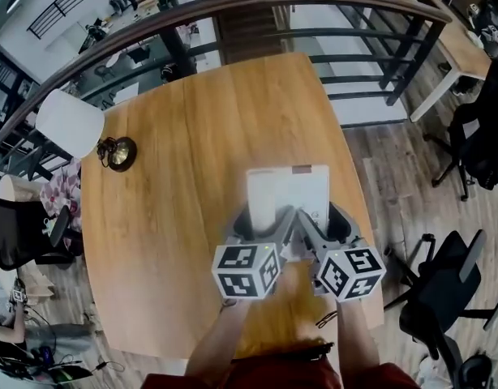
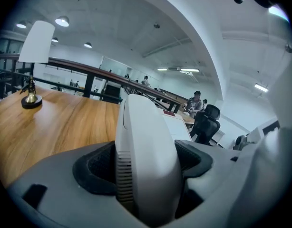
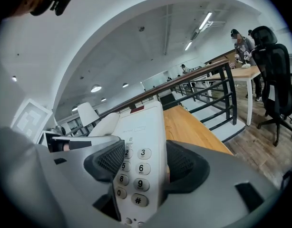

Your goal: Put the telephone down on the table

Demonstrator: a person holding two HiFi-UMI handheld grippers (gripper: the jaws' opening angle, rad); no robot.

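Observation:
A white telephone (image 1: 304,186) with its handset (image 1: 264,194) on the left side hangs over the near right part of the wooden table (image 1: 184,177). My left gripper (image 1: 263,219) is shut on the handset (image 2: 145,151) end. My right gripper (image 1: 322,217) is shut on the keypad side of the telephone (image 3: 136,151), whose number keys show between the jaws. Both grippers sit side by side at the telephone's near edge. The frames do not show whether the telephone's underside touches the table.
A lamp with a white shade (image 1: 69,122) and a brass base (image 1: 119,153) stands at the table's left edge. A dark railing (image 1: 314,2) curves behind the table. Black office chairs (image 1: 444,290) stand on the floor to the right, past the table edge (image 1: 356,186).

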